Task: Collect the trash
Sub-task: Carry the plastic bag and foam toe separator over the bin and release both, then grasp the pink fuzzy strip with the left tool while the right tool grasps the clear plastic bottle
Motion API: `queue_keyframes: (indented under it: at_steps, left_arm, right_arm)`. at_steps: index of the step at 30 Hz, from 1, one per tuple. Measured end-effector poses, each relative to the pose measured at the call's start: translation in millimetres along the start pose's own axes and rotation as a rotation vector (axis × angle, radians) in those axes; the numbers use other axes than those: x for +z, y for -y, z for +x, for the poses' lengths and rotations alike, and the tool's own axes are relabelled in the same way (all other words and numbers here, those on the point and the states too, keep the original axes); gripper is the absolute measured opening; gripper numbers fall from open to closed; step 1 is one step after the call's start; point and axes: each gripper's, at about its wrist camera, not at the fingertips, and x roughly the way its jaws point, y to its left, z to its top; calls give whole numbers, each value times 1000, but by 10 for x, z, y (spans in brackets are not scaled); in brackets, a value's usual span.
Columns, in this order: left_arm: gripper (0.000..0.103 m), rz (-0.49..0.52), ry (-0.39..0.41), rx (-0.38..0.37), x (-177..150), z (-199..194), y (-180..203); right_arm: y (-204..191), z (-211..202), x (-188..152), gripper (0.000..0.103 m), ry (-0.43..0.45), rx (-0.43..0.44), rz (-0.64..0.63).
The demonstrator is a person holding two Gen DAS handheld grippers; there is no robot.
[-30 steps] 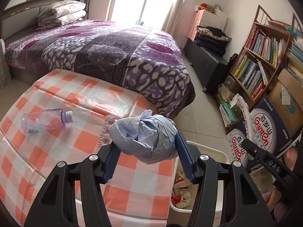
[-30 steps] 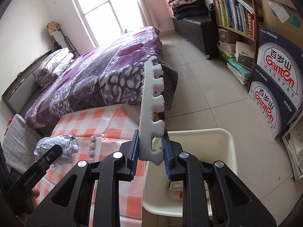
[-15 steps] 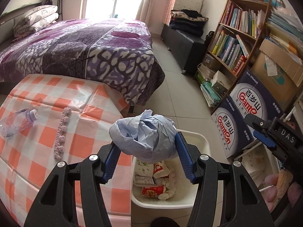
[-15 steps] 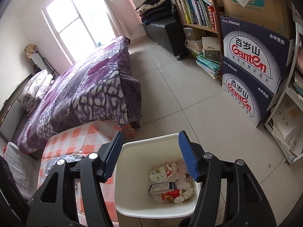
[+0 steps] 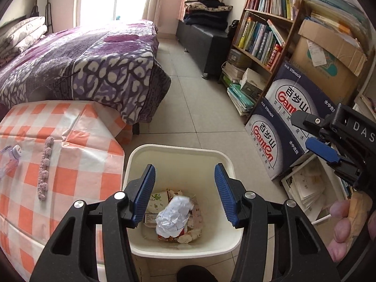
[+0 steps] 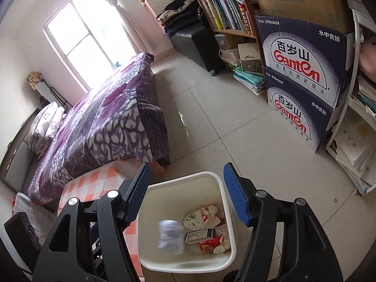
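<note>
Hovering over the bin (image 5: 178,149), the left tool (image 5: 184,166) has its blue pads spread with nothing between them, though the jaws have just been closing a little; the right tool (image 6: 186,165) is likewise spread and empty above the same bin, its jaws having just been opening. Below them a crumpled paper ball (image 5: 174,216) lies on cartons and wrappers in the bin; in the right wrist view it is only a pale blur.

Outward to the left, the checked surface (image 5: 70,141) carries what is left to collect: a pink foam strip (image 5: 44,168) and, at the frame's edge, a clear plastic bottle (image 5: 10,158), partly cut off.

The strip looks soft, light and floppy; it should take a firm pinch without harm, best across its narrow width near the middle so that neither end droops far. Its long axis runs away from the camera towards the bed (image 5: 94,65), nearly parallel to the surface's right-hand edge.

The bottle seems empty, so light but thin-walled and slick; I would close across the body, not the cap, and gently, since it may crumple or squirt out. It lies on its side, its white cap pointing up and to the right in the picture, towards the strip's far end.
</note>
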Motion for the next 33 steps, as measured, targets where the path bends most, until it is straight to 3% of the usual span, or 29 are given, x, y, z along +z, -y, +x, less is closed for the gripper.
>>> queue_keyframes:
  at_steps: [8, 12, 16, 22, 27, 33]
  left_arm:
    - [52, 43, -44, -31, -86, 229, 186]
    - [54, 10, -69, -6, -70, 304, 30]
    - [63, -30, -87, 44, -38, 322, -224]
    - [77, -83, -109, 201, 37, 272, -868]
    - [78, -215, -163, 308, 110, 180, -1751]
    - [78, -389, -244, 338, -112, 266, -2500]
  right_arm:
    - [140, -5, 59, 64, -2, 8, 27]
    - [119, 15, 78, 67, -10, 17, 39]
    - [-52, 66, 59, 75, -25, 22, 21]
    - [-415, 217, -79, 93, -94, 34, -46]
    - [-667, 304, -171, 95, -139, 65, -62]
    - [-872, 374, -220, 96, -160, 84, -65]
